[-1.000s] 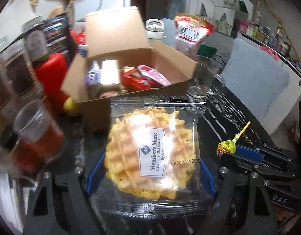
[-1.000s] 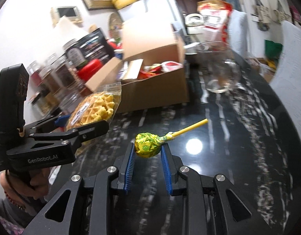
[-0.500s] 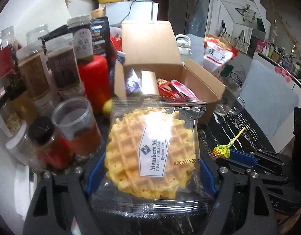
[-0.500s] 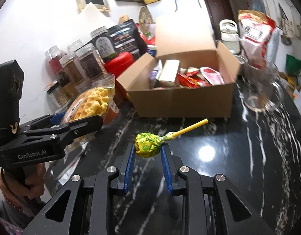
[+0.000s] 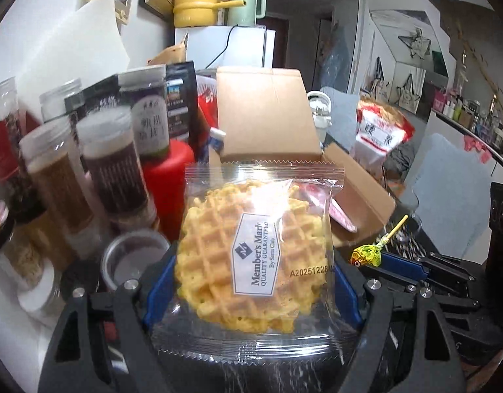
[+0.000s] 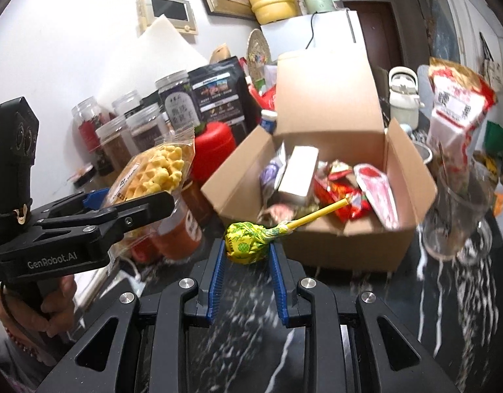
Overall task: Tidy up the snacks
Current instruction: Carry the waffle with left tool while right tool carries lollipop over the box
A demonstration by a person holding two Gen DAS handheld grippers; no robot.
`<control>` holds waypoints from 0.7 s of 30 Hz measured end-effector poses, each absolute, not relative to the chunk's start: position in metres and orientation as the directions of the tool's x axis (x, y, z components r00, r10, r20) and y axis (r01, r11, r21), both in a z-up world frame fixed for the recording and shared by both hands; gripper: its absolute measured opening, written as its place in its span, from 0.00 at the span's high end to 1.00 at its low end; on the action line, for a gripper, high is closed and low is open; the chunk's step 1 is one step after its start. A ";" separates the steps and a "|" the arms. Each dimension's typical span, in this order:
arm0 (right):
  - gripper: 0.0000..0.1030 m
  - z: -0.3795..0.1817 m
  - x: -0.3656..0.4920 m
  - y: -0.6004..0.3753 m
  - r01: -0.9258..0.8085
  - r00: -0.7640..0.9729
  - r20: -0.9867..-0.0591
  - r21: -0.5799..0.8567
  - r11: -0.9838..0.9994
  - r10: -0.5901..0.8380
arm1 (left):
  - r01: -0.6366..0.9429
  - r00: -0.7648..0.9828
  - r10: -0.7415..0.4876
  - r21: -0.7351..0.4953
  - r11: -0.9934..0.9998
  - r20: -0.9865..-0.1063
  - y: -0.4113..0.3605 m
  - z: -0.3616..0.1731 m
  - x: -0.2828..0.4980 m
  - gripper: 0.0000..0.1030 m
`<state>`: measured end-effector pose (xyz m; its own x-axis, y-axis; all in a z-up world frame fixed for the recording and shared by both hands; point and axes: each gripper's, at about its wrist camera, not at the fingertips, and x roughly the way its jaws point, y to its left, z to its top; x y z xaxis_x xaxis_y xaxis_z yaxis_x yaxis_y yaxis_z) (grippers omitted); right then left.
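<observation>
While both snacks hang above the black marbled desk (image 6: 448,321), we list the holdings as follows.

Item one: left hand-held gripper (image 5: 251,281), jaws set wide and pressed on either side of a clear-wrapped Member's Mark waffle packet (image 5: 251,255), carried upright in front of the camera.

Item two: right hand-held gripper (image 6: 246,255), jaws drawn nearly together on the head of a yellow-green wrapped lollipop (image 6: 246,242), its yellow stick pointing up and right toward the box.

Item three: open cardboard box (image 6: 349,239) at the far centre of the desk, back flap raised, already holding a white carton (image 6: 299,173) and red wrappers (image 6: 343,193).

Item four: jars with clear lids (image 5: 110,167) and a red canister (image 5: 166,190), far left, just beside the box. A glass mug (image 6: 457,216) stands right of the box.

We judge the step in hand to be the carry to the box. Next we would bring each snack over the open top, clear of the front wall and raised flap, then spread the jaws to drop it among the wrappers. The waffle looks brittle, so we would keep the squeeze light.
</observation>
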<state>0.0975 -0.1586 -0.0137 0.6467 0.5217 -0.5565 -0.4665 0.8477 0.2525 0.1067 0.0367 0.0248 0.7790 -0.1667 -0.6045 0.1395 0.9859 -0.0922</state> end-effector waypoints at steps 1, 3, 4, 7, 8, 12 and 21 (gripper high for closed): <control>0.74 -0.010 0.103 -0.158 -0.467 0.652 -0.554 0.243 0.850 0.517 | 0.140 0.782 -0.169 -0.095 0.986 -0.600 0.037 0.026 0.110 0.21; 0.74 -0.005 0.110 -0.158 -0.471 0.660 -0.549 0.231 0.851 0.514 | 0.144 0.791 -0.174 -0.098 0.985 -0.587 0.035 0.030 0.120 0.21; 0.74 -0.002 0.114 -0.159 -0.473 0.663 -0.544 0.226 0.851 0.514 | 0.148 0.794 -0.177 -0.097 0.984 -0.582 0.034 0.031 0.125 0.21; 0.74 0.006 0.129 -0.159 -0.476 0.677 -0.533 0.210 0.854 0.508 | 0.160 0.804 -0.185 -0.093 0.983 -0.565 0.030 0.038 0.138 0.21; 0.74 0.008 0.134 -0.159 -0.476 0.682 -0.528 0.205 0.855 0.506 | 0.165 0.808 -0.188 -0.091 0.982 -0.559 0.028 0.040 0.145 0.21; 0.74 0.012 0.156 -0.160 -0.480 0.688 -0.519 0.199 0.854 0.507 | 0.166 0.819 -0.181 -0.077 0.983 -0.545 0.023 0.045 0.168 0.21; 0.74 0.012 0.207 -0.162 -0.470 0.708 -0.505 0.183 0.863 0.493 | 0.133 0.841 -0.138 -0.047 0.990 -0.523 0.015 0.043 0.219 0.21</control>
<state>0.2072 -0.1617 0.0124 0.7081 0.4932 -0.5054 -0.4704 0.8632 0.1834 0.2194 0.0148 0.0431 0.8410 -0.1382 -0.5231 0.1335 0.9899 -0.0469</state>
